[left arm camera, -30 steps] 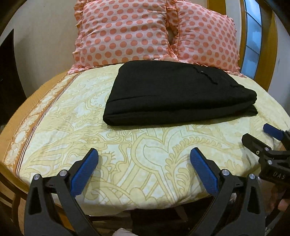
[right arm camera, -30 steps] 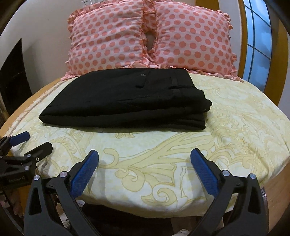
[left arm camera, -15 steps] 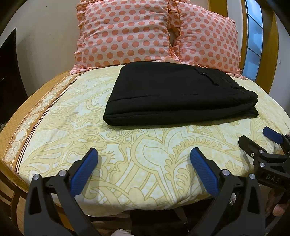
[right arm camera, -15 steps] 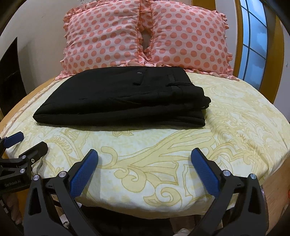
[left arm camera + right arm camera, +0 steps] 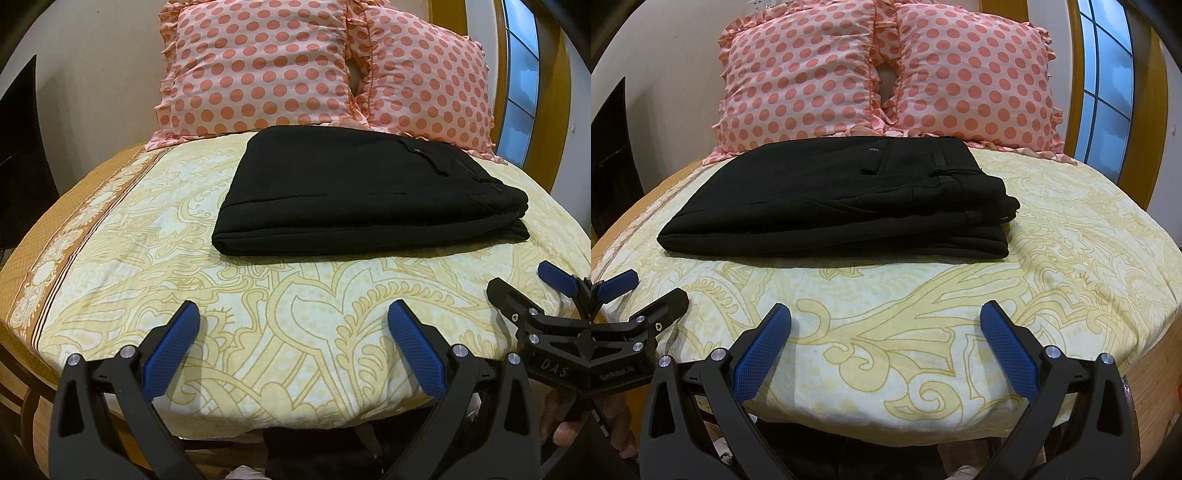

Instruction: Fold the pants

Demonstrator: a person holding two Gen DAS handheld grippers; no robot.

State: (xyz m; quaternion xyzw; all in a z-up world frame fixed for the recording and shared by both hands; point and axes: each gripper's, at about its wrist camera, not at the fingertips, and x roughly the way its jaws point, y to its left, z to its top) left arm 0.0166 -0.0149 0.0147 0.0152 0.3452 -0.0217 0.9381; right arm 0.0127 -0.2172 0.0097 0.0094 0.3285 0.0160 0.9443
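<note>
A pair of black fabric pants (image 5: 369, 195) lies folded into a flat, layered rectangle on a bed covered by a pale yellow sheet with a swirling gold paisley print (image 5: 295, 314), its far edge close to two pink, ruffle-edged pillows with coral polka dots (image 5: 258, 70) that stand propped side by side at the head of the bed. In the right wrist view the same folded pants (image 5: 831, 214) show a buttoned pocket and waistband on the top layer toward the right end, where the stacked edges sit slightly uneven, while the left end forms a smooth rounded fold. The left gripper (image 5: 293, 339), black-framed with blue textured pads, hovers low over the near edge of the bed, its fingers spread wide and holding nothing, well apart from the pants. The right gripper (image 5: 886, 339), of the same make, is likewise spread and empty above the sheet's (image 5: 923, 314) near edge. Each gripper appears at the margin of the other's view: the right gripper (image 5: 532, 291) to the left camera's right, the left gripper (image 5: 646, 291) to the right camera's left. A window with a curved wooden frame (image 5: 1104, 81) stands to the right of the pillows (image 5: 886, 70).
</note>
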